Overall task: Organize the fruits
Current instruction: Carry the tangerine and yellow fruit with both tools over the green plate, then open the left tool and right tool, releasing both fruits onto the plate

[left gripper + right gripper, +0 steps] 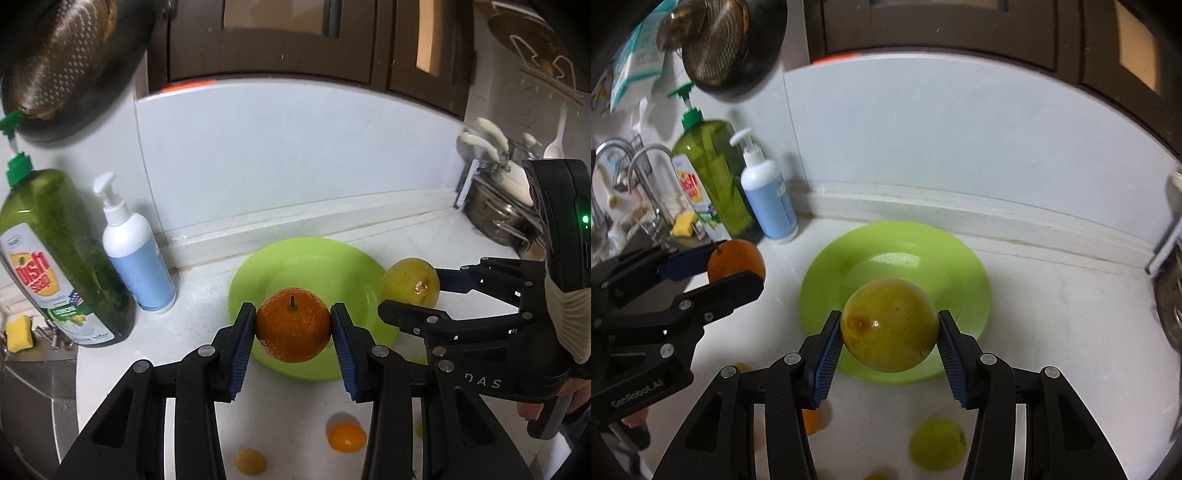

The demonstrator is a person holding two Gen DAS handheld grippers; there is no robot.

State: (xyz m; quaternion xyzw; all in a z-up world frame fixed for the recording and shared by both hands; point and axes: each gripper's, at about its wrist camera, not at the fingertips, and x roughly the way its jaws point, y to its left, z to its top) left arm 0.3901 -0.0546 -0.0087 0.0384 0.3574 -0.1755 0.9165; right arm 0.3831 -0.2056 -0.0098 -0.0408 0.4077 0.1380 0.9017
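Both jaws were closed on fruit: our left gripper (pixel 293 329) pinched a round orange tangerine (pixel 293 325) between its blue pads, and our right gripper (pixel 890 331) pinched a round yellow-green fruit (pixel 890 325). We held both above the lime-green plastic plate (pixel 960 266) on the white counter (pixel 1052 314).

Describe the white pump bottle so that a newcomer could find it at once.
Start at the green plate on the white counter. Look left to the wall, where two bottles stand side by side. Yours is the white bottle with a blue label, shorter than the green bottle beside it.
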